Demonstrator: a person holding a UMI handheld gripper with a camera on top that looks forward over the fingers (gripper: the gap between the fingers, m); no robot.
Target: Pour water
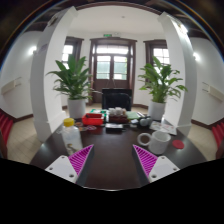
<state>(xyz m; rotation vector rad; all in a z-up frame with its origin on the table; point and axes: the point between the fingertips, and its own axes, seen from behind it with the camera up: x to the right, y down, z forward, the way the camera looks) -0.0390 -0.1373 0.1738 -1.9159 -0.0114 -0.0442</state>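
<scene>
A clear plastic bottle (71,134) with a yellow cap stands on the dark table (112,150), beyond my left finger. A white cup (160,141) and a second white cup (144,139) stand beyond my right finger. My gripper (112,162) is open and empty, its two magenta pads (80,158) wide apart above the bare tabletop, short of the bottle and the cups.
A red container (92,120) and dark items (118,117) sit farther back on the table. A small red thing (178,143) lies right of the cups. Two potted plants (74,85) flank a door at the back. White pillars stand either side.
</scene>
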